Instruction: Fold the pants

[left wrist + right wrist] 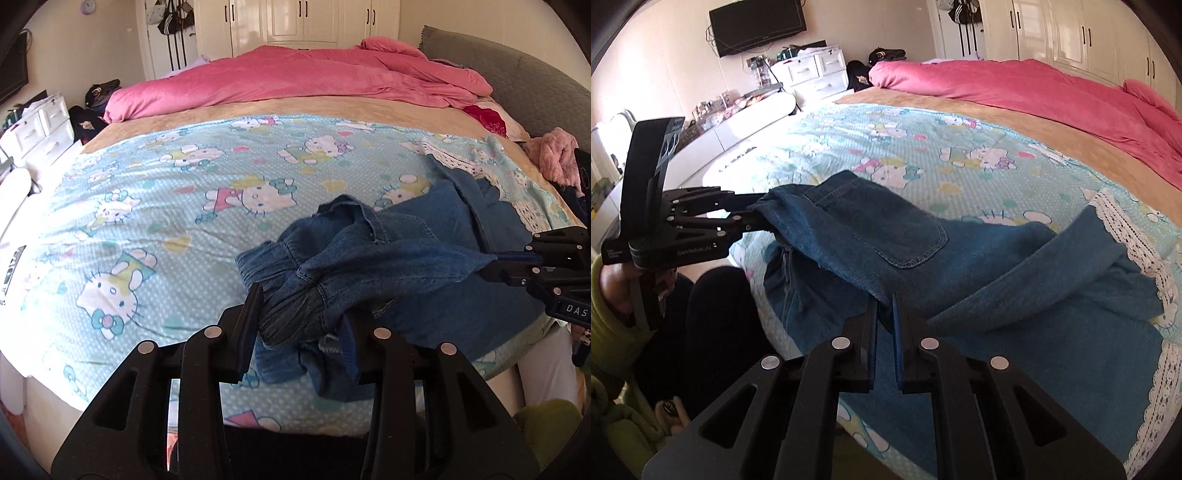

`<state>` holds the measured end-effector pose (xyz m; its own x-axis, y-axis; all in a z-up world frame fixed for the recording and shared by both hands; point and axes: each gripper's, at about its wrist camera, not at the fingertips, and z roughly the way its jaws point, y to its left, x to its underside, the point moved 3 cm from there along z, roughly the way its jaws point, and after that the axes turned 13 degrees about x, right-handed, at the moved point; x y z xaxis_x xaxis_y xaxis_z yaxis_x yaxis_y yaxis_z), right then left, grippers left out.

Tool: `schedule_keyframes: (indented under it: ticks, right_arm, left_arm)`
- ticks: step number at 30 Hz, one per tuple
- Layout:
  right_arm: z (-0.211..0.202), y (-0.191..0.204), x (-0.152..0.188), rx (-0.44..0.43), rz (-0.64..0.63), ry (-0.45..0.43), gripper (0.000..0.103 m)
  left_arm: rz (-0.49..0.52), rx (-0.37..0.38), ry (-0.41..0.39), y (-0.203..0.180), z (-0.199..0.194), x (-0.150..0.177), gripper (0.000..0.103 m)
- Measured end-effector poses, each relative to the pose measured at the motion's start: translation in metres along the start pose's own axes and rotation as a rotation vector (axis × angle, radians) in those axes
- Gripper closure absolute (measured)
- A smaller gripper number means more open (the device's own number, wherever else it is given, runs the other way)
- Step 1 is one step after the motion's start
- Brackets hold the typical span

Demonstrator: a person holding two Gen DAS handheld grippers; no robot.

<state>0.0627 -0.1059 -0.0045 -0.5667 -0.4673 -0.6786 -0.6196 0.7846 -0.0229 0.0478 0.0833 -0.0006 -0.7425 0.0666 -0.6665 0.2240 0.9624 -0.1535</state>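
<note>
Blue denim pants point(406, 251) lie bunched on the light-blue cartoon-cat bedsheet point(166, 192) near the bed's front edge. My left gripper point(301, 314) is shut on the gathered elastic waistband and lifts it slightly. In the right wrist view the pants point(923, 258) spread toward the right with a back pocket showing. My right gripper point(884, 314) is shut on the other waistband edge. The left gripper point(753, 216) shows at the left, clamped on the denim. The right gripper point(491, 264) shows at the right in the left wrist view.
A pink duvet point(295, 81) is heaped at the far side of the bed. A pink fluffy garment point(557, 158) lies at the right edge. White lace trim point(1137, 240) borders the sheet. White drawers point(816, 70) and a wall TV point(757, 26) stand beyond.
</note>
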Motion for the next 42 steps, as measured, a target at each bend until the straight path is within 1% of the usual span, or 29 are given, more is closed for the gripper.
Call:
schedule_keyframes:
  ticks: [2,5,7,10,12,14,15,17,19,22,23,25,27,29,30,31,33,34,36,37,38,39,41,42]
  right_arm:
    - [0.0,0.003,0.005,0.004,-0.004,0.011,0.096]
    - [0.002,0.009,0.013,0.019,-0.02,0.032,0.096]
    - [0.0,0.012,0.017,0.027,-0.039,0.033,0.096]
    - [-0.004,0.015,0.022,0.031,-0.059,0.036,0.096]
    - [-0.006,0.018,0.025,0.017,-0.063,0.042,0.096]
    - [-0.004,0.024,0.031,-0.003,-0.076,0.063,0.096]
    - [-0.003,0.027,0.034,-0.007,-0.081,0.07,0.096]
    - [0.001,0.031,0.042,-0.027,-0.084,0.091,0.096]
    - [0.004,0.032,0.047,-0.038,-0.066,0.107,0.096]
    - [0.009,0.03,0.053,-0.052,-0.03,0.125,0.096]
    - [0.01,0.031,0.055,-0.06,-0.019,0.131,0.093]
    - [0.009,0.031,0.057,-0.064,-0.01,0.141,0.092]
    - [0.005,0.03,0.058,-0.093,0.009,0.156,0.084]
    - [-0.004,0.028,0.055,-0.107,0.022,0.152,0.083]
    - [-0.009,0.025,0.052,-0.119,0.037,0.142,0.083]
    - [-0.018,0.019,0.046,-0.128,0.067,0.114,0.082]
    - [-0.028,0.009,0.036,-0.116,0.106,0.068,0.07]
    - [-0.029,0.003,0.031,-0.087,0.121,0.045,0.067]
    - [-0.023,-0.002,0.028,-0.062,0.135,0.047,0.064]
    - [-0.015,-0.004,0.028,-0.053,0.146,0.068,0.063]
    - [-0.007,-0.003,0.031,-0.049,0.153,0.098,0.06]
    - [0.008,-0.002,0.036,-0.036,0.162,0.156,0.056]
    - [0.026,-0.001,0.045,-0.015,0.166,0.24,0.055]
    - [0.028,0.0,0.047,-0.013,0.165,0.241,0.055]
  left_arm:
    - [-0.003,-0.001,0.016,0.0,0.002,0.007,0.068]
    - [-0.013,0.008,0.032,0.0,0.005,0.015,0.066]
    - [-0.019,0.013,0.038,-0.001,0.004,0.019,0.066]
    - [-0.022,0.019,0.056,-0.001,0.005,0.026,0.063]
    - [-0.027,0.005,0.075,0.003,0.007,0.03,0.056]
    - [-0.042,-0.011,0.097,0.008,0.008,0.033,0.044]
    - [-0.06,-0.01,0.108,0.013,0.006,0.036,0.042]
    - [-0.095,0.013,0.1,0.018,-0.006,0.039,0.04]
    - [-0.116,0.016,0.077,0.021,-0.023,0.039,0.04]
    - [-0.106,0.031,-0.018,0.014,-0.056,0.025,0.04]
    - [-0.097,0.041,-0.044,0.008,-0.062,0.016,0.04]
    - [-0.069,0.083,-0.063,-0.003,-0.057,0.003,0.04]
    - [-0.044,0.095,-0.027,-0.016,-0.035,-0.005,0.043]
    - [-0.016,0.119,0.01,-0.028,-0.012,-0.005,0.052]
    - [0.003,0.115,0.039,-0.033,0.0,-0.002,0.053]
    - [0.025,0.095,0.061,-0.036,0.01,0.002,0.053]
    - [0.058,0.024,0.12,-0.035,0.027,0.014,0.053]
    - [0.063,0.009,0.134,-0.033,0.032,0.02,0.053]
    - [0.069,-0.001,0.127,-0.031,0.033,0.025,0.053]
    - [0.075,-0.003,0.123,-0.032,0.032,0.026,0.053]
    - [0.075,-0.002,0.122,-0.031,0.031,0.025,0.053]
    - [0.073,0.002,0.119,-0.03,0.03,0.026,0.053]
    - [0.063,0.016,0.107,-0.028,0.029,0.025,0.053]
    - [0.056,0.022,0.103,-0.028,0.028,0.024,0.053]
